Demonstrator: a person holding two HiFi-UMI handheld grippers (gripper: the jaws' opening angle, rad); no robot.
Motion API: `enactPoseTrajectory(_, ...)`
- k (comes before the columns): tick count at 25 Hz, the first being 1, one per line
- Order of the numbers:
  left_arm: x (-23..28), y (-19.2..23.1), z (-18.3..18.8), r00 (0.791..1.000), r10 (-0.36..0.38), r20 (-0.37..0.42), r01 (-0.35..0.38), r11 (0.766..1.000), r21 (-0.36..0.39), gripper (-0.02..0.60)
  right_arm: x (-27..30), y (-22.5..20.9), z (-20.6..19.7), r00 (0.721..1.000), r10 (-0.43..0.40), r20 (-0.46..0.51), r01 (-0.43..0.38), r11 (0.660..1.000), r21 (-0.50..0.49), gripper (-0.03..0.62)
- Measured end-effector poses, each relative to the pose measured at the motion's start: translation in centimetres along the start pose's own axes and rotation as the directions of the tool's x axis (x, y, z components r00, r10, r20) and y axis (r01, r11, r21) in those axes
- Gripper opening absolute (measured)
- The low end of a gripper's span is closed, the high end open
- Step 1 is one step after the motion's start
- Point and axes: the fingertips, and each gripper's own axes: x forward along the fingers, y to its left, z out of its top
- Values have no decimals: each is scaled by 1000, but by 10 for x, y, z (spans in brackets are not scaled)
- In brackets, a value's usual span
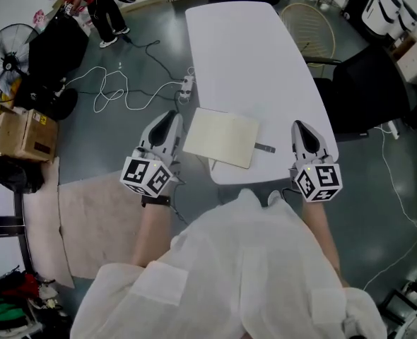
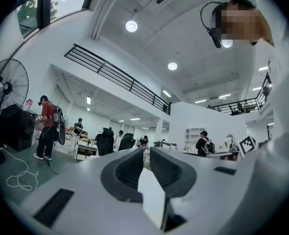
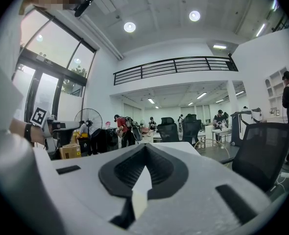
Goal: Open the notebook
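Observation:
A closed cream notebook [image 1: 221, 137] lies on the white table [image 1: 244, 55] near its front edge, with a small grey strap end [image 1: 263, 147] sticking out at its right side. My left gripper [image 1: 169, 119] hovers off the table's left edge, just beside the notebook's left side, shut and holding nothing. My right gripper [image 1: 299, 127] sits over the table's front right corner, apart from the notebook, with its jaws closed together and empty. In the left gripper view the left gripper [image 2: 145, 152] points level across the room; the right gripper [image 3: 145, 147] does the same in its own view.
A black office chair [image 1: 367, 90] stands right of the table, and a round wicker chair [image 1: 307, 23] behind it. On the floor at the left are cables [image 1: 116, 90], a power strip [image 1: 187, 85], a fan [image 1: 7, 48], a cardboard box [image 1: 25, 134] and a pale mat [image 1: 88, 217].

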Motion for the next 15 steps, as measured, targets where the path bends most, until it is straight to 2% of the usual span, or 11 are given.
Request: enactPoseTrajectory(15, 1, 7, -10, 1000, 9, -13, -9, 999, -35, 43, 6, 6, 4, 1000, 13, -7, -13, 1000, -27, 2)
